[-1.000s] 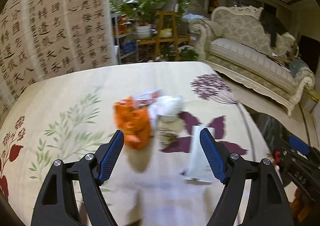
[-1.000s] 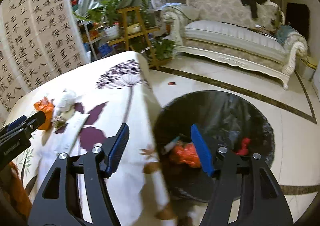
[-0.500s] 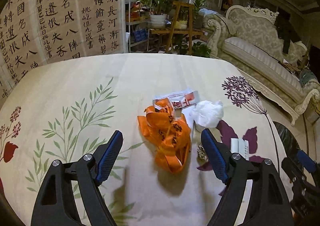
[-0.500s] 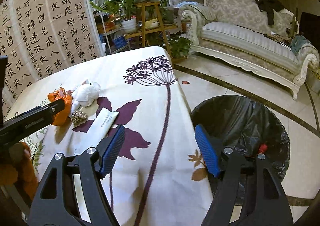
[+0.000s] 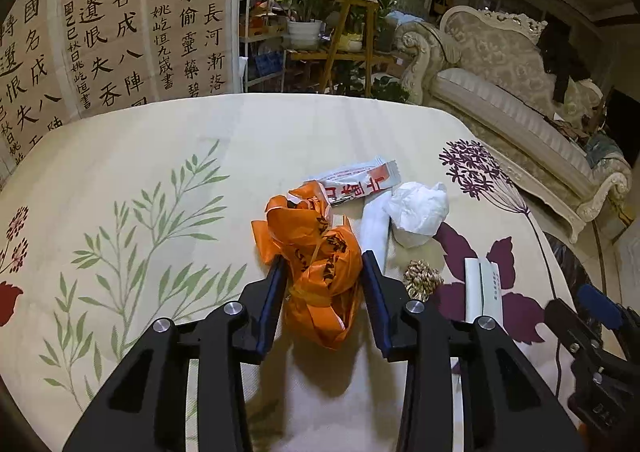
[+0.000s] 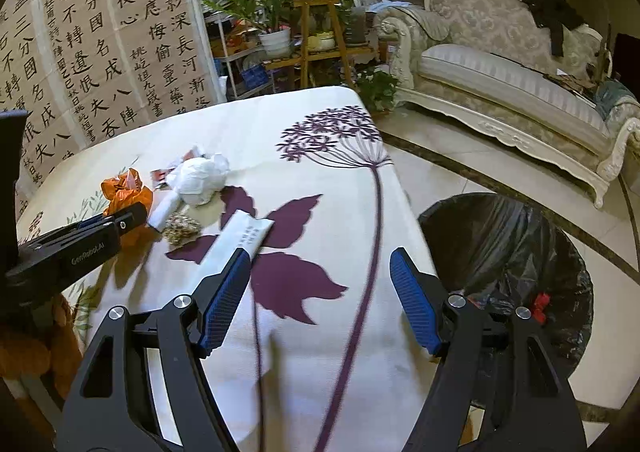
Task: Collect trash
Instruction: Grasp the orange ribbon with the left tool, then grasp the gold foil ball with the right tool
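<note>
Two claws work the floral-cloth table [image 5: 120, 155]. Left claw [image 5: 322, 272] is closing around the crumpled orange plastic bag [image 5: 316, 252], pads touching, for binning. Right claw [image 6: 320, 292] hangs open and empty.

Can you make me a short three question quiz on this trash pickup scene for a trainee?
1. True or false: the orange bag sits between the left gripper's closing jaws.
2. Which item lies nearest the right gripper? A) white packet B) tissue wad C) red-print wrapper
3. Fill in: the bin is lined with a ____ bag.

Key: 1 true. 2 A. 3 black.
</note>
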